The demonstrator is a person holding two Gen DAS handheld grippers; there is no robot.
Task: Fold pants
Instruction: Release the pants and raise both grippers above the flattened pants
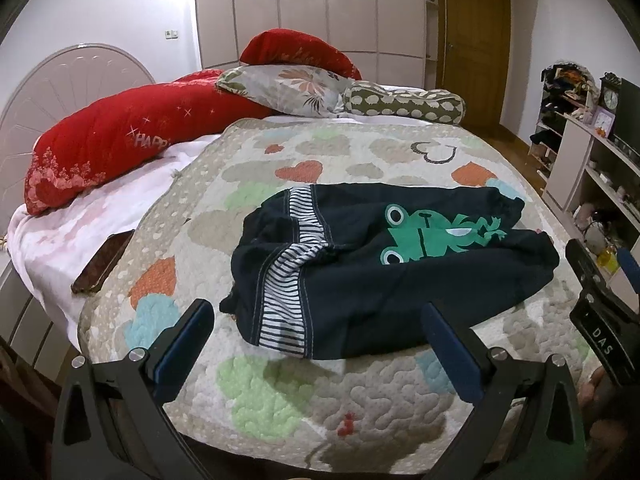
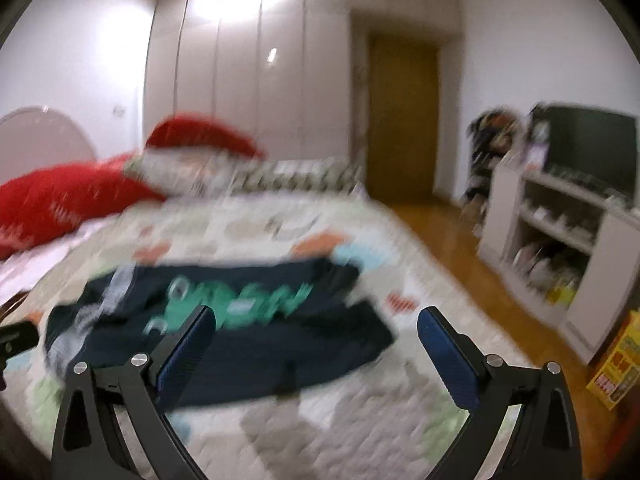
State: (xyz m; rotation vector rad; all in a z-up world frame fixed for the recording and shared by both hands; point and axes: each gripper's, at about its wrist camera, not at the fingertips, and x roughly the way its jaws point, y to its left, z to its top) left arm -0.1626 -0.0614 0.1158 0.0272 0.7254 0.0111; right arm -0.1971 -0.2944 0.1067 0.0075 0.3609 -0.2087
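Observation:
Dark navy pants (image 1: 360, 280) with a green frog print and striped side bands lie crumpled on the quilted bedspread (image 1: 280, 392). My left gripper (image 1: 316, 320) is open and empty, hovering just in front of the pants' near edge. My right gripper (image 2: 316, 328) is open and empty, above the pants (image 2: 260, 344) in its blurred view. The right gripper also shows at the right edge of the left wrist view (image 1: 600, 280).
Red pillows (image 1: 120, 136), a floral pillow (image 1: 288, 88) and a spotted bolster (image 1: 404, 104) lie at the bed's head. A dark phone (image 1: 102, 262) lies on the white sheet at left. White shelving (image 2: 560, 248) and wooden floor (image 2: 448, 248) are at right.

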